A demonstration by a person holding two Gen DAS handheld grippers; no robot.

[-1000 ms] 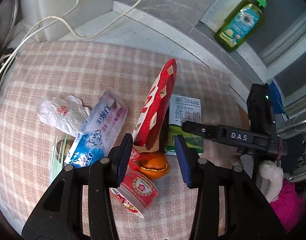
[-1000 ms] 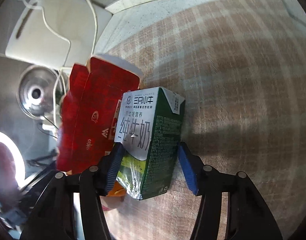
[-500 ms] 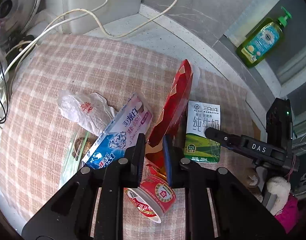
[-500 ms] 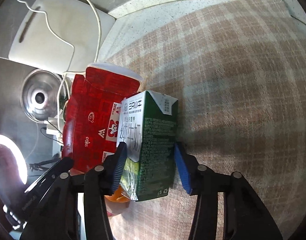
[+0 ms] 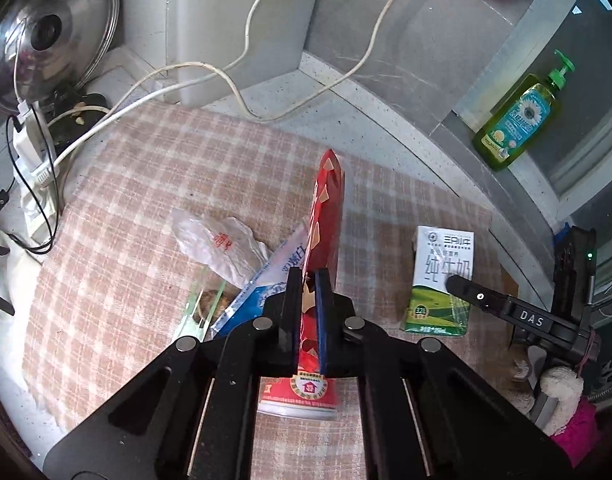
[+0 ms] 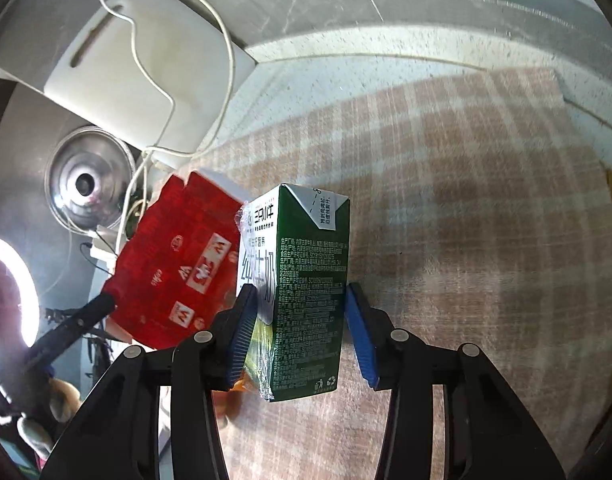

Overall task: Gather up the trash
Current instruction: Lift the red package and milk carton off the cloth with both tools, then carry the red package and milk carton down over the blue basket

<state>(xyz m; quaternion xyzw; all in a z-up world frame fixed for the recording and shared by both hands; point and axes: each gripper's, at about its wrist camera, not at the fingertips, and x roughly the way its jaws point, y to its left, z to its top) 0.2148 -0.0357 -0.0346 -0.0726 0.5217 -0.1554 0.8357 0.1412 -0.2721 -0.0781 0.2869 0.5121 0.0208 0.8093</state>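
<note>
Between the left gripper [image 5: 306,300] jaws, pinched tight: flattened red box [image 5: 326,220], standing on edge ahead of the pads; jaws closing on it over the last second, wide apart before. Between the right gripper [image 6: 300,332] pads, clamped: green milk carton [image 6: 306,292], hanging clear of the checked cloth [image 6: 486,200], on it a second ago. Pickup step in hand; next, by my reckoning, carrying both to a bin, none in sight

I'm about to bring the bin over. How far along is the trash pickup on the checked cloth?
Nothing looks binned yet, and no bin is in view. In hand: the left gripper is shut on the flattened red carton, and the right gripper clamps the green milk carton. Left on the cloth: the crumpled white wrapper, the blue toothpaste box and the red cup.
</note>
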